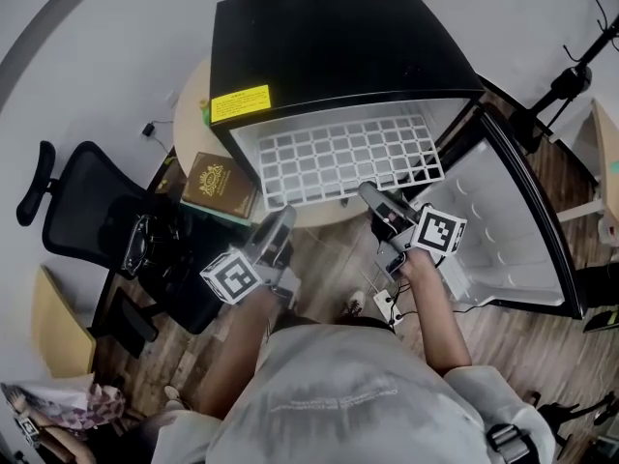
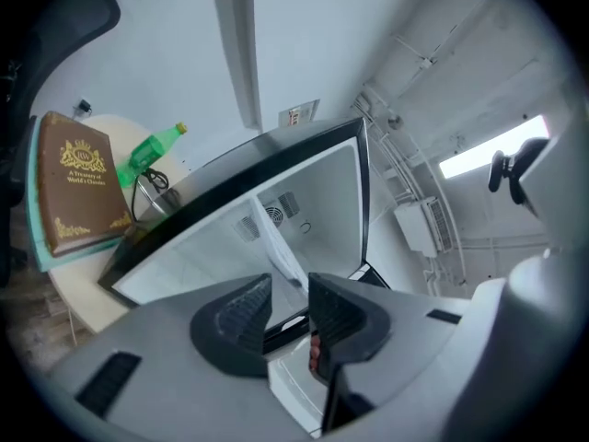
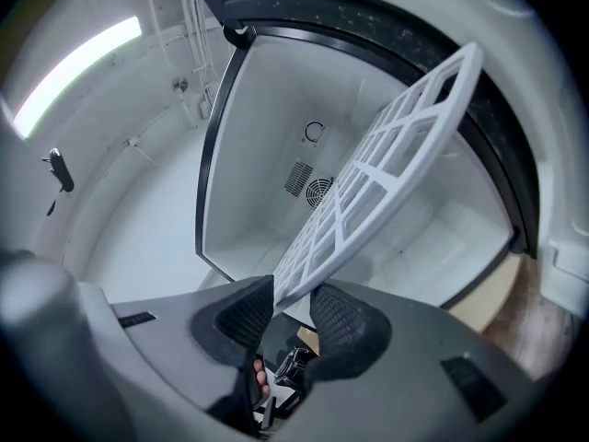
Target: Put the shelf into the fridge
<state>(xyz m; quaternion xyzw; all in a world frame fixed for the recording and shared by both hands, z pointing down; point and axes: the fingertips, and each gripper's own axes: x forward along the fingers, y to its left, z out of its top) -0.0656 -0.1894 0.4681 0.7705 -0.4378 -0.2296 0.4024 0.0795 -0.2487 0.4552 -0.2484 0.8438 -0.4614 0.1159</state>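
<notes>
Your right gripper (image 3: 293, 309) has its jaws apart with the near corner of the white grid shelf (image 1: 338, 158) between the pads; they don't look to be pinching it, though contact on one pad is hard to rule out. The shelf reaches into the open front of the black fridge (image 1: 329, 46), with its near edge toward you and the door (image 1: 513, 220) swung out right. Your left gripper (image 2: 287, 307) is just left of the right one, near the shelf's near-left corner, jaws apart with nothing between them.
</notes>
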